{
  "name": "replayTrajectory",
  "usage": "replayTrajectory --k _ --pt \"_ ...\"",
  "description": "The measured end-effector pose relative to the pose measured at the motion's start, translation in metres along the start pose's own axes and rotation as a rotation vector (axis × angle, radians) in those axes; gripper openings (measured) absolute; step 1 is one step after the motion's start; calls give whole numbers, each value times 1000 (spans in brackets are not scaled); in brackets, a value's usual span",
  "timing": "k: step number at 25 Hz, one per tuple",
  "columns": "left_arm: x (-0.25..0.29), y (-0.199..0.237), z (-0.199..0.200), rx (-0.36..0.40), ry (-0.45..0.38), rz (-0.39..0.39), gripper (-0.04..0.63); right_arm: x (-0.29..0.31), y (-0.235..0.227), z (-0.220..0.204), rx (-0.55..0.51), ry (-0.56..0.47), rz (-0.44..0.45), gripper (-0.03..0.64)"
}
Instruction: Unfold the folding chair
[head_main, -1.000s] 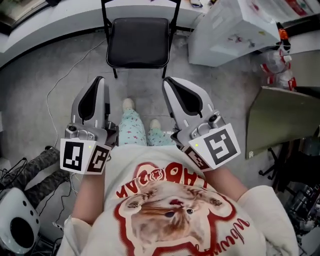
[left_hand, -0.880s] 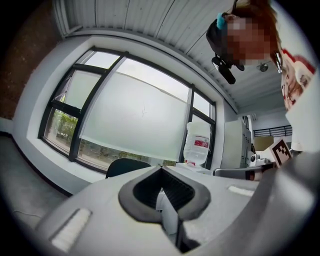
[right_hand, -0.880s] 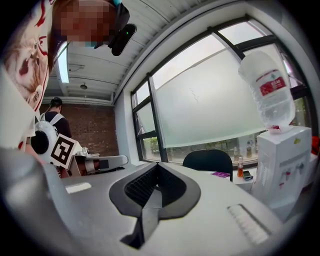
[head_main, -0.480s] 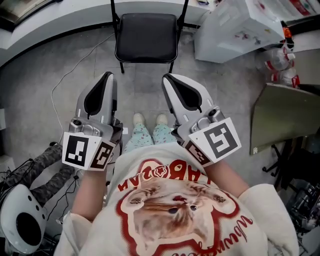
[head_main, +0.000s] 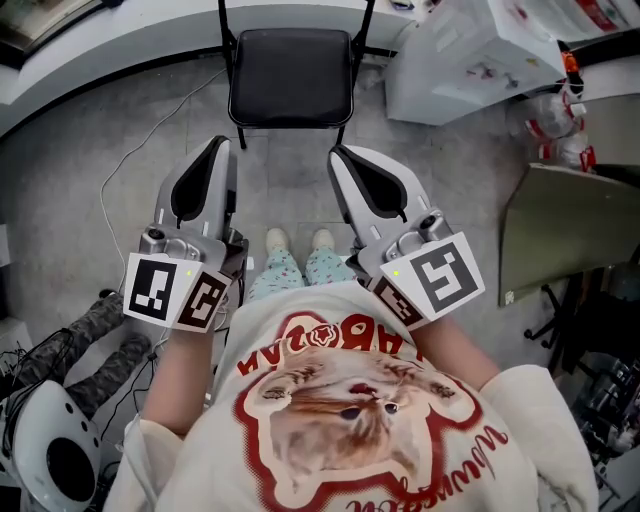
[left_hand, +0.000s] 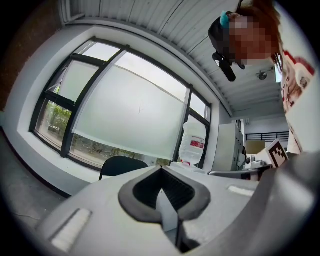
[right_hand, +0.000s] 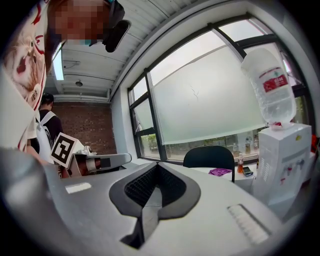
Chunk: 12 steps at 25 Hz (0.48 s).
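The folding chair (head_main: 291, 75) stands unfolded on the grey floor in front of me, its black seat flat and its black frame legs spread. Its dark backrest (left_hand: 122, 165) shows in the left gripper view, and the backrest (right_hand: 209, 156) shows again in the right gripper view. My left gripper (head_main: 217, 150) and right gripper (head_main: 338, 156) are held side by side before my body, short of the chair and apart from it. Both point towards the chair. On both the left gripper (left_hand: 161, 170) and the right gripper (right_hand: 157, 165), the jaws meet with nothing between them.
A white water dispenser (head_main: 470, 60) with its bottle (right_hand: 272, 85) stands right of the chair. A grey tabletop (head_main: 570, 235) juts in at the right. A thin cable (head_main: 110, 190) runs over the floor at the left. A window ledge (head_main: 100, 40) runs behind the chair.
The person's feet, one ahead of the other a second ago, now stand side by side. The view shifted a little. Both grippers stay shut and the chair has not moved.
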<state>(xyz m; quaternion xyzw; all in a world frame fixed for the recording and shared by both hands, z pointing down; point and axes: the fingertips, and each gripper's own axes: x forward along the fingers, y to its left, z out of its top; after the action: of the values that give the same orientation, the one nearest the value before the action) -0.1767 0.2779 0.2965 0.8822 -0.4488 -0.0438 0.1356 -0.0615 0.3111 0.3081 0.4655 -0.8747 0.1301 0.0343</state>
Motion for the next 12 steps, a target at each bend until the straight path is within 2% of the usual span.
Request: replayTrajectory --k 12 --pt "1 -2 2 -4 -10 10 2 -6 -4 2 -12 -4 4 22"
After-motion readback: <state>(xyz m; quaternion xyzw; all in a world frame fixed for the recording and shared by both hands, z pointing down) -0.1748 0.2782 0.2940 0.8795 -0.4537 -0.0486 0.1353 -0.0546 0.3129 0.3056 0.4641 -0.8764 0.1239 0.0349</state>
